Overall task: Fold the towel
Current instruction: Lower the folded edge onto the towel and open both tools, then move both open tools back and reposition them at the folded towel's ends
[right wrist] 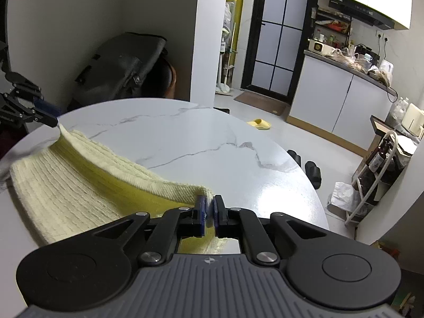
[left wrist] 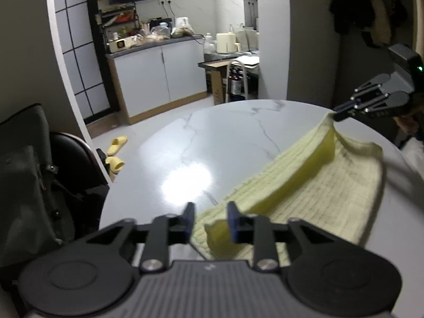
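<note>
Left gripper (left wrist: pixel 210 218) sat low over the near edge of the marble table (left wrist: pixel 225 132), jaws apart. A yellow fold of the towel (left wrist: pixel 318 185) lay between and just past the fingertips. From its own camera the pads did not look closed on cloth. The right wrist view showed the towel's corner lifted up to that gripper's tip, so whether it pinched any cloth I could not tell for sure.

Towel lay mostly flat on the table, pale ribbed side up, with one long edge raised and showing the brighter yellow underside.

Right gripper (right wrist: pixel 209 209) had its jaws clamped together on the towel's other raised corner, cloth squeezed between the blue pads (right wrist: pixel 202 212).

Risks, as judged: with only one sure grip, lifting further could let the left corner drop, so the raised edge would sag and the fold land crooked. The polished tabletop looked slick; the whole towel might slide with the pull rather than fold over.
</note>
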Motion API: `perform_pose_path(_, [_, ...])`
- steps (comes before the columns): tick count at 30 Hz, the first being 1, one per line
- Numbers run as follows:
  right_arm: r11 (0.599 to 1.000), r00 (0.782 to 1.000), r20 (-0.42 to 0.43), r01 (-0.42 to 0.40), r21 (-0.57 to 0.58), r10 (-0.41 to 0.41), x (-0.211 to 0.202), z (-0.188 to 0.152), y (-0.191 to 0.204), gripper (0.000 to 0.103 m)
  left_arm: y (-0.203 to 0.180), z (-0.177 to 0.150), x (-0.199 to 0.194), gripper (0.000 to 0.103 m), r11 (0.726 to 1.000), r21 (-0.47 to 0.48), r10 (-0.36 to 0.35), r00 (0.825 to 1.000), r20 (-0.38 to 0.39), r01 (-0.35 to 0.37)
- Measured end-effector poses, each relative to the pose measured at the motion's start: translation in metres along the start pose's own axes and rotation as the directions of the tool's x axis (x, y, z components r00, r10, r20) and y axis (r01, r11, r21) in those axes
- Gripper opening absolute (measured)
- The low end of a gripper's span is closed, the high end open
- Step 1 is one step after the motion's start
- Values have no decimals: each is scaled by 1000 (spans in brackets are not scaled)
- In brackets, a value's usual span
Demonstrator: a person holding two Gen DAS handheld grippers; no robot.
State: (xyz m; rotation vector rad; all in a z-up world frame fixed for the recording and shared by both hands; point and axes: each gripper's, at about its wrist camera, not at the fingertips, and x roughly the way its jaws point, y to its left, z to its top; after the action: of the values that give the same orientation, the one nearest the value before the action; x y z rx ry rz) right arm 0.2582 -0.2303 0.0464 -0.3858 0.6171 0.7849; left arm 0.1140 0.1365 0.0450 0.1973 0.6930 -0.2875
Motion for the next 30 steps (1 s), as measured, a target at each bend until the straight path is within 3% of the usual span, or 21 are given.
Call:
perform_pose_path(2, [1000,1000,-7,12,-10,-12,3,0,2,12,-2,-3,-3,42,1000,-5,-1,1000,-3,1])
perform_pose_path(4, [1000,1000,-8,24,-13,-24,3,1,2,34,-4,-6,-8,42,1000,-12,2,1000,-4,-2])
perform_pose_path(7, [998,998,9,55,-6,-55,0,2,2,49,-7,-10,-15,42,1000,-22,7,1000,-7,-7])
perform_pose_path(17, [999,1000,-3,25,-25,-25,-5,-2,16,51,-31,-28,-43,49,994,-100,53,998,21,-51])
perform_pose_path(23, [1000,1000,-26,13,-7,-13,-2,-4,33,51,-37,-34,-42,49,963,-248,128,990,61,-109])
perform_pose_path(30, [999,999,-41,24,-37,-25,-8,-5,62,51,-58,-32,-53,49,953,-266,169,983,76,-144])
